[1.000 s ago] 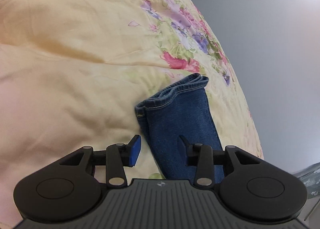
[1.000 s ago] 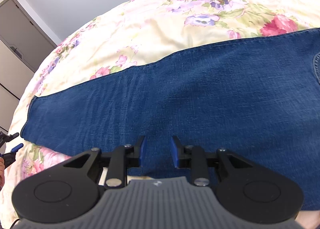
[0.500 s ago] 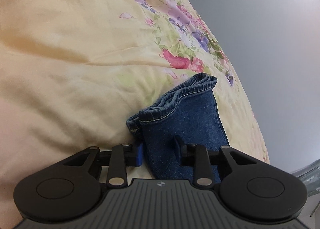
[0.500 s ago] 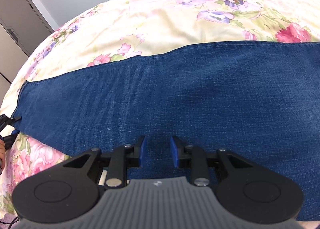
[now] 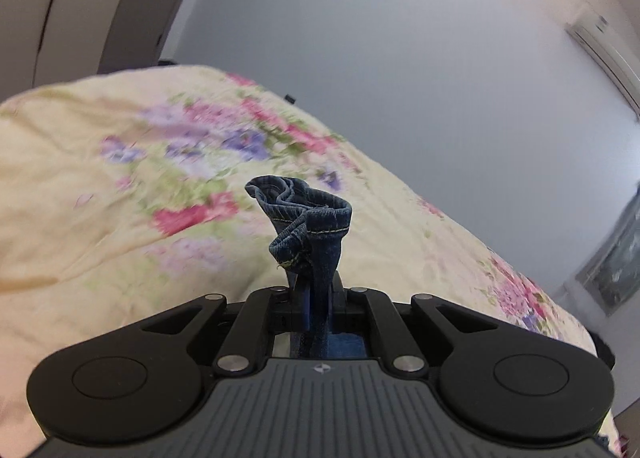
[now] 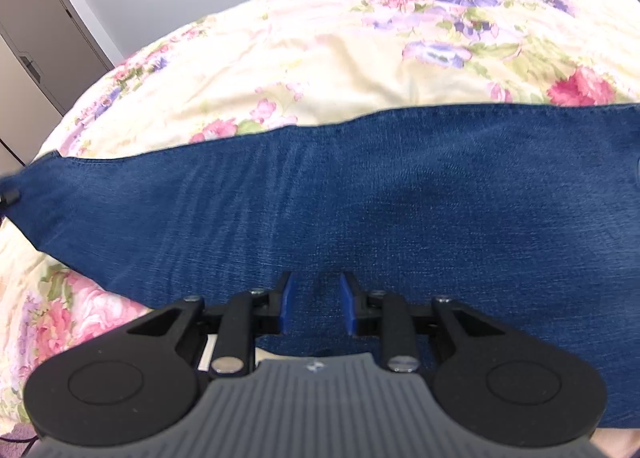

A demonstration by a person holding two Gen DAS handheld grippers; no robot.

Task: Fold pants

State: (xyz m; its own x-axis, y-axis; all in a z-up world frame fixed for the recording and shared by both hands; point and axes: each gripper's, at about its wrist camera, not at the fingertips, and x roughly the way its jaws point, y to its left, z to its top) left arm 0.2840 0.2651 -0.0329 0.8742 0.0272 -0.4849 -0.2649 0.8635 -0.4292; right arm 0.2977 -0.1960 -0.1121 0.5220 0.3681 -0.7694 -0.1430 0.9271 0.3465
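Blue denim pants lie stretched across a floral bedspread, leg end at the left. My left gripper is shut on the bunched hem of the pant leg and holds it lifted above the bed. That gripper shows as a small black tip at the left edge of the right wrist view. My right gripper is open, its blue pads low over the middle of the denim, near its front edge.
The yellow floral bedspread fills the area around the pants. A grey wall and a wardrobe door stand behind the bed. An air conditioner hangs high on the wall.
My left gripper closed on the pant-leg hem and lifted it off the bed, tilting upward. The right gripper stayed open over the denim and barely moved.
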